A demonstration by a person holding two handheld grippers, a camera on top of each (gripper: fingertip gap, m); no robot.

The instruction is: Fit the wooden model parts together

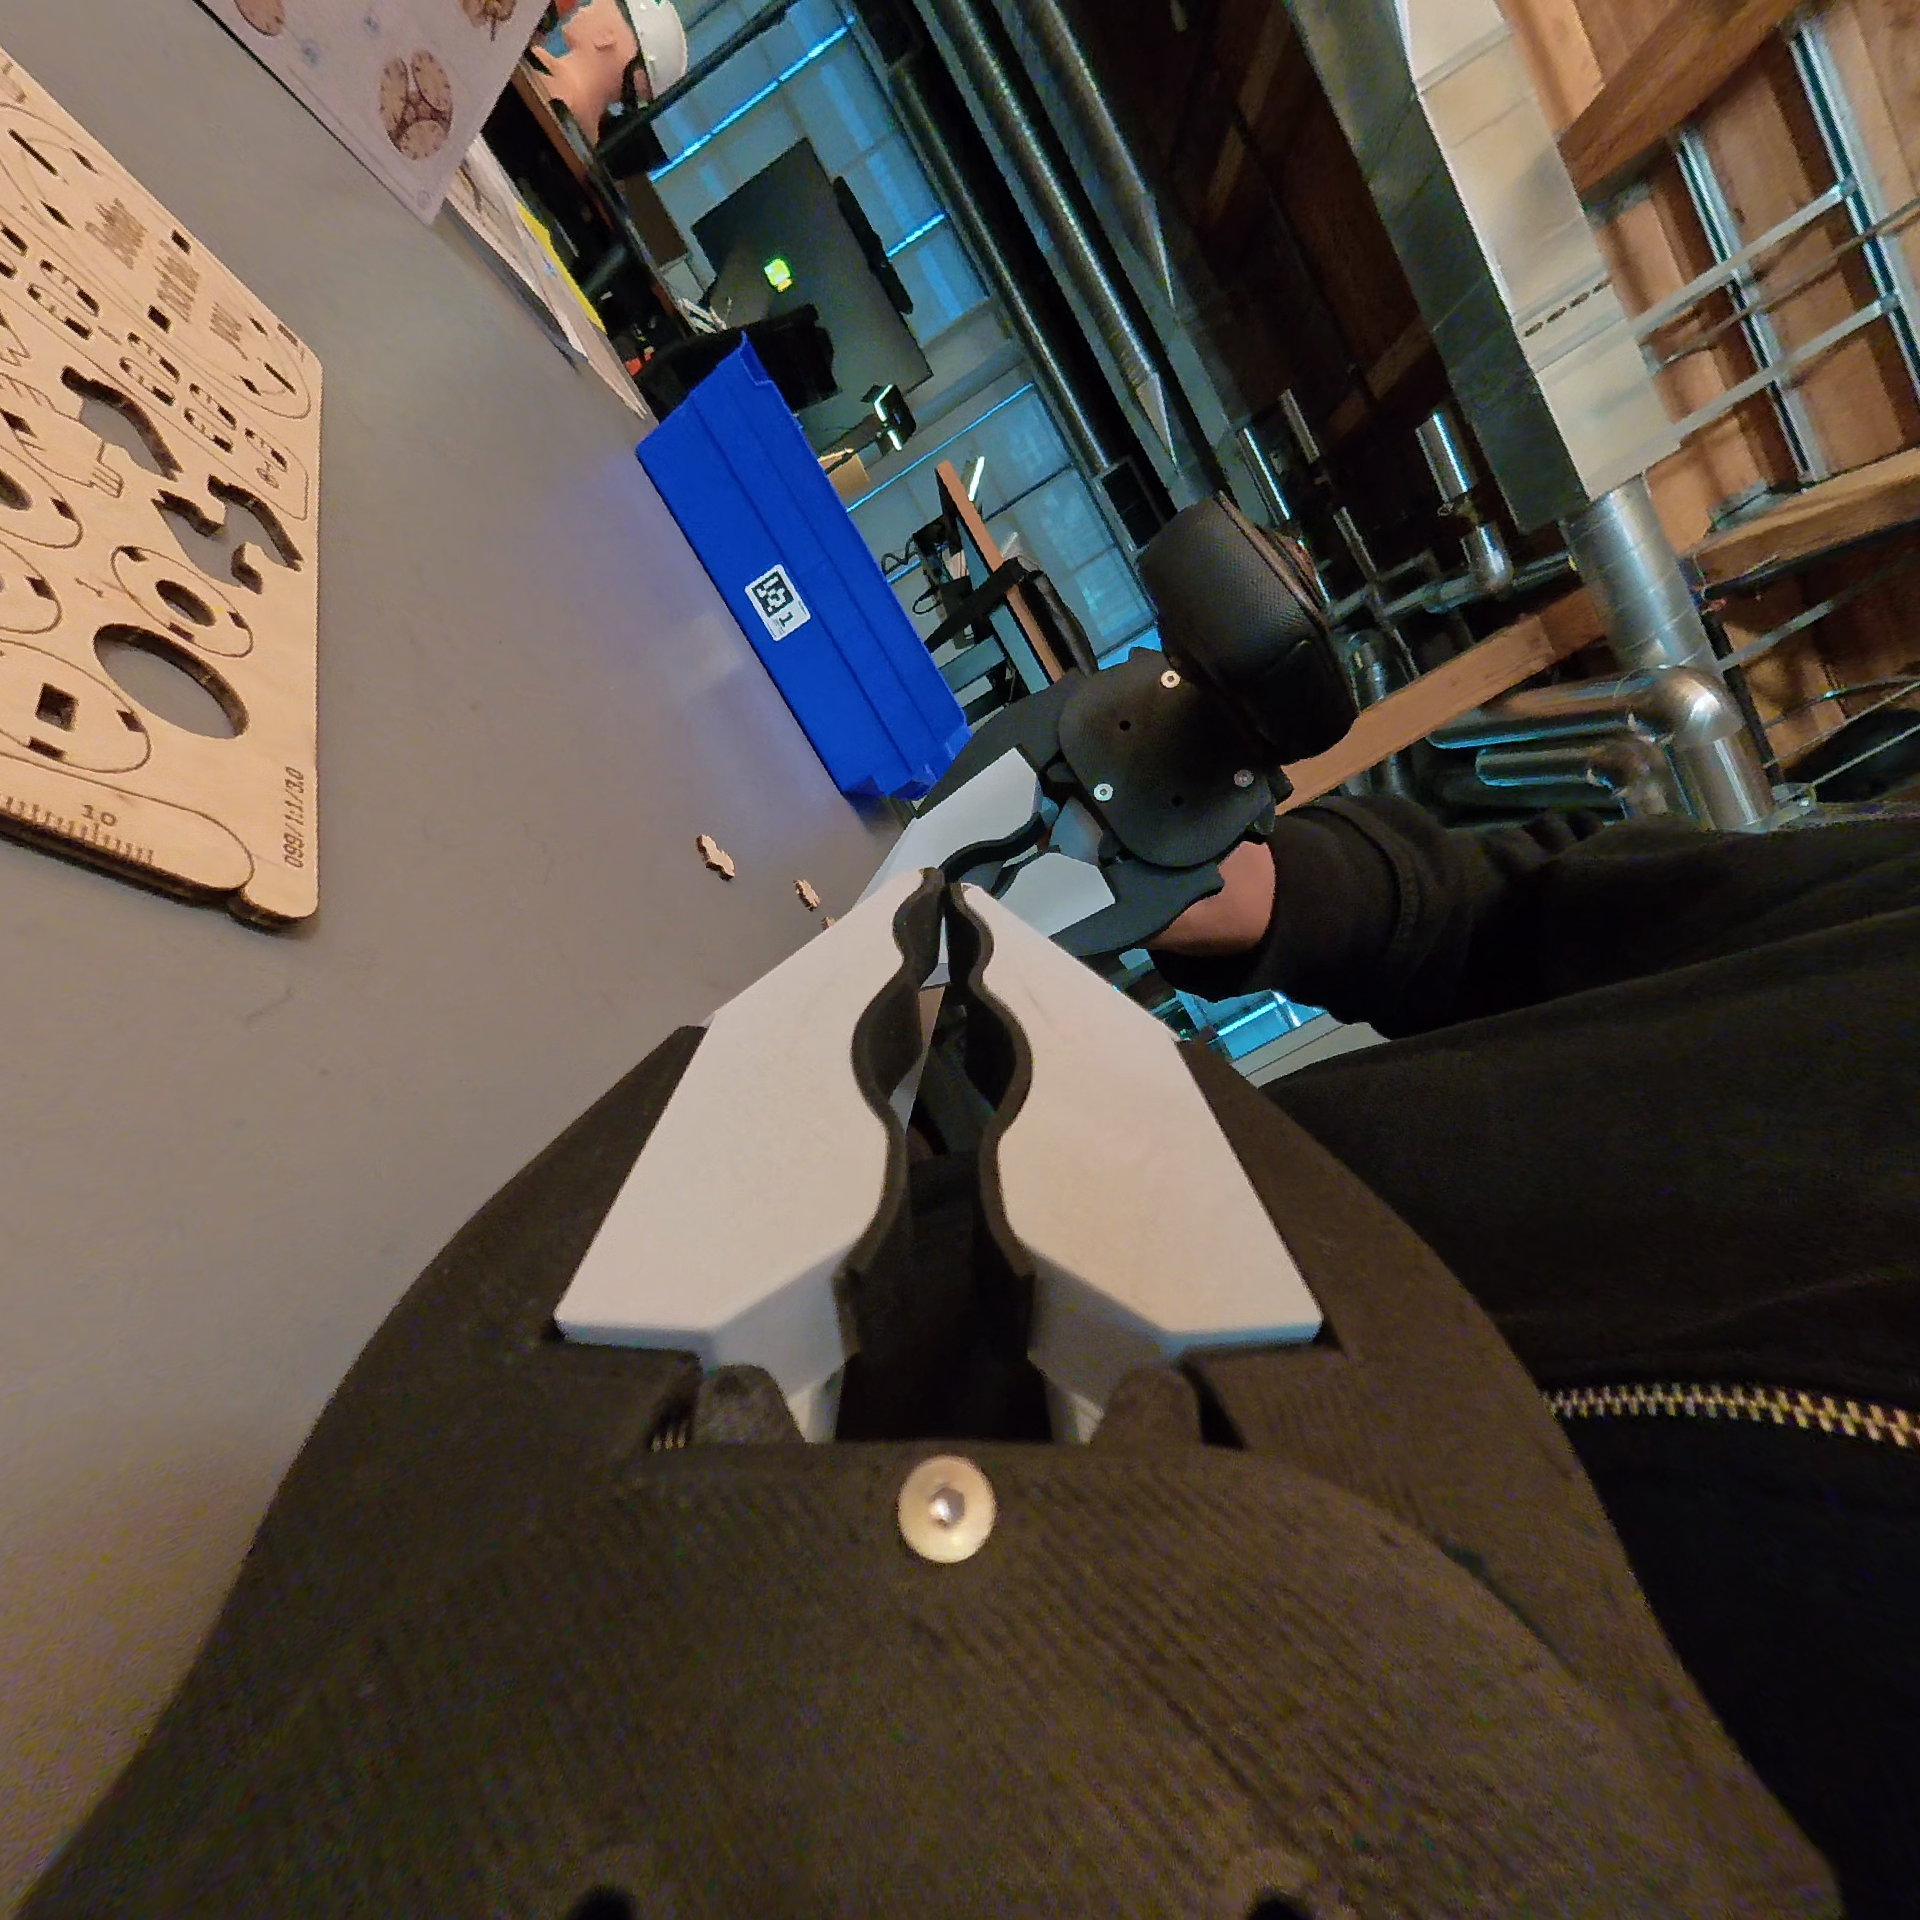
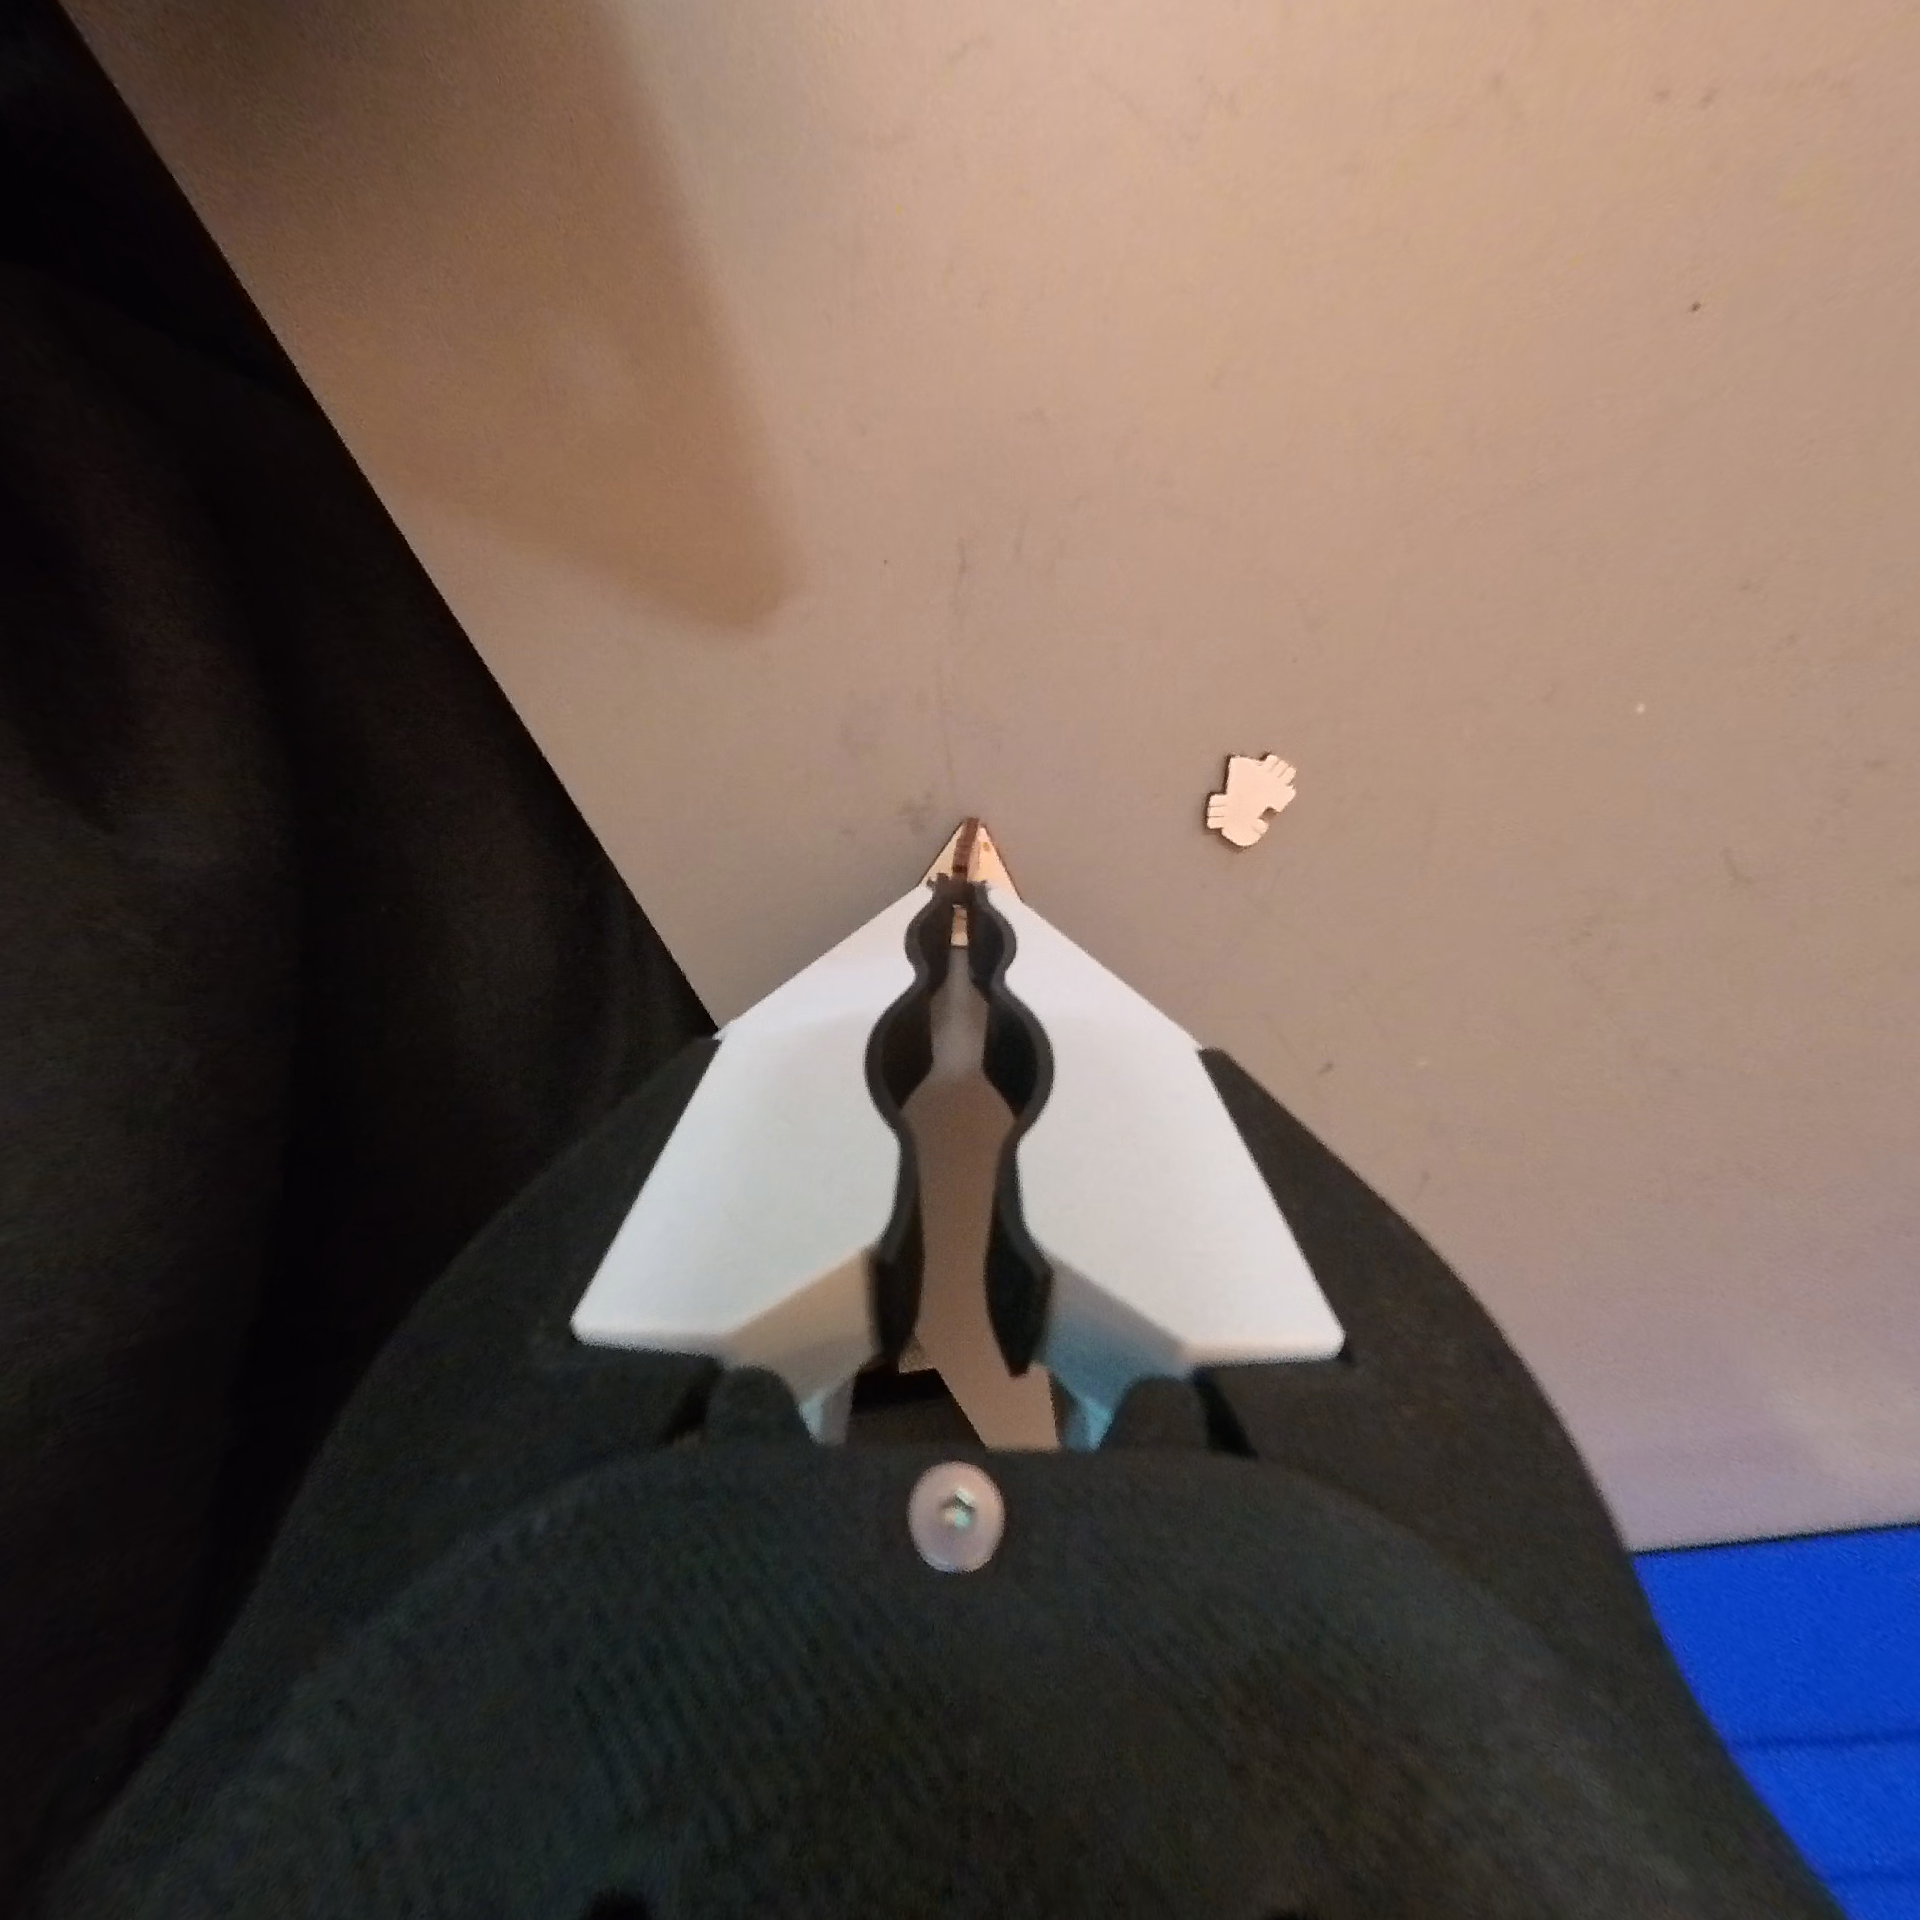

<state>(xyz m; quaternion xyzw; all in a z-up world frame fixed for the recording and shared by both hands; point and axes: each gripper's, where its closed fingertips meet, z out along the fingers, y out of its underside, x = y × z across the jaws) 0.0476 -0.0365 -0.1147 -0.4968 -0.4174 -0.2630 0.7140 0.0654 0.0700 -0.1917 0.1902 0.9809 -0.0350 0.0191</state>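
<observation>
Two black-and-white two-finger grippers. One pale laser-cut plywood sheet (image 1: 156, 520) with cut-out holes, flat on grey table (image 1: 468, 727), well left of left gripper (image 1: 943, 896). One blue plastic bin (image 1: 800, 592) ahead of it. Three small loose wooden bits (image 1: 715, 856) on table just ahead-left of left tips. Left gripper tilted, low over table edge, clenched, nothing visible between pads. Right gripper (image 2: 966, 891) pointing down at table, gripped by hand (image 1: 1226, 914) in black sleeve, pinched shut on thin wooden puzzle piece (image 2: 971, 850) poking past tips. One small pale wooden cut-out (image 2: 1252, 798) near, right of right tips.
</observation>
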